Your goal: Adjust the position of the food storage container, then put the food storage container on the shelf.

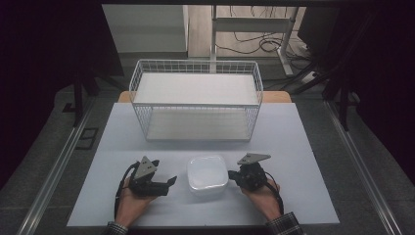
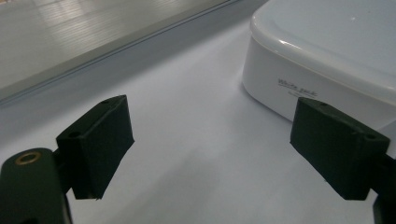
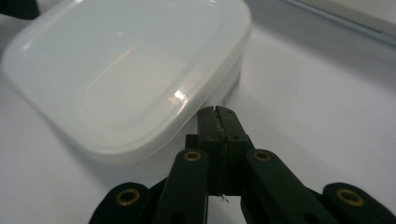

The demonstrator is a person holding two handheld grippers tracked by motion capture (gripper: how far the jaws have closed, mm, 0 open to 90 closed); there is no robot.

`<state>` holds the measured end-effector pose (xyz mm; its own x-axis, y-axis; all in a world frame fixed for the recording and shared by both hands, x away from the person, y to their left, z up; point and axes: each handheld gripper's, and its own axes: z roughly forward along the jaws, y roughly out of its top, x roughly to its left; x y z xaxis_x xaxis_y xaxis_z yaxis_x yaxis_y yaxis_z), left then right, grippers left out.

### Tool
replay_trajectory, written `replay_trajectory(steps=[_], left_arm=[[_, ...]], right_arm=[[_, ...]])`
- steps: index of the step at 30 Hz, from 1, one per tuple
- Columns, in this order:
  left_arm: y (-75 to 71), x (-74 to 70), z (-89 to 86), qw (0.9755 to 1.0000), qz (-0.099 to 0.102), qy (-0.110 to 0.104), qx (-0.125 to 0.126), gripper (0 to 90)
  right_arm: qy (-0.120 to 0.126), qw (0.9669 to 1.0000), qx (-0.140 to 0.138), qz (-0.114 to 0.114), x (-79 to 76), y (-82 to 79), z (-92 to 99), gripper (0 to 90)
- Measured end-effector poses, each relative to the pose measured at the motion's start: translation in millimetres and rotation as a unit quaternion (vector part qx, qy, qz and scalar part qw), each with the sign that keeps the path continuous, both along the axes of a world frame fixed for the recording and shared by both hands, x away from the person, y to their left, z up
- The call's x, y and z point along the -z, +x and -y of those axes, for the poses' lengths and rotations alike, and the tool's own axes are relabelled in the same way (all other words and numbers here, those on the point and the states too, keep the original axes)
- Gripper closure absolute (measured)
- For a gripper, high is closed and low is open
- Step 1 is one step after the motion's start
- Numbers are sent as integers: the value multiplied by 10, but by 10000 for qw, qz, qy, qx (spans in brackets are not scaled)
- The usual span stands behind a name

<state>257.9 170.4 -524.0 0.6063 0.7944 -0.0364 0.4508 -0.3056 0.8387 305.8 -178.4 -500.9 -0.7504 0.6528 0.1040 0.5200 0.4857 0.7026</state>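
Centrally on the white table (image 1: pixel 293 196), near its front edge: a white lidded box (image 1: pixel 207 173), rounded-square, lying flat between the two grippers. Just left of it, the left gripper (image 1: pixel 169 183), held in a hand (image 1: pixel 128 205), jaws spread wide and gripping nothing, pointing toward the box's side. Just right of it, the right gripper (image 1: pixel 234 176), in the other hand (image 1: pixel 262 198), jaws pressed fully together with nothing between them, tips right beside the box's rim; touching or not, cannot tell. Seen along the left gripper (image 2: pixel 210 154): pads (image 2: pixel 95 144) far apart, the box (image 2: pixel 327 51) at upper right beyond the right-hand pad, small grey lettering on its wall, too small to read fully. Seen along the right gripper (image 3: pixel 217 122): the box's (image 3: pixel 126 74) translucent lid from above, glossy, tips closed against each other just off its near corner. Farther back on the table, well apart from the box: a white wire basket (image 1: pixel 195 100), with two levels. Beyond that, floor cables (image 1: pixel 254 44) and a desk frame.
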Motion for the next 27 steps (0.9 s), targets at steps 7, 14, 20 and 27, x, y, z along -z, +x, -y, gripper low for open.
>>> replay_trajectory(steps=[7, 14, 20, 27], left_arm=[[-47, -22, -70, 10000, -43, -10, -45, 125], [-42, -82, -115, 9995, -179, -235, 73, 107], [-29, -189, -73, 9976, -227, -620, 217, 110], [174, -347, 304, 9936, -447, -644, 810, 114]], right_arm=[[-90, 9998, -154, 73, -26, -171, -82, 838], [117, 9999, 96, 10, -33, -142, 98, 472], [416, 9988, 241, -98, -111, -125, 177, 318], [699, 9974, 113, -106, -244, -119, 20, 214]])
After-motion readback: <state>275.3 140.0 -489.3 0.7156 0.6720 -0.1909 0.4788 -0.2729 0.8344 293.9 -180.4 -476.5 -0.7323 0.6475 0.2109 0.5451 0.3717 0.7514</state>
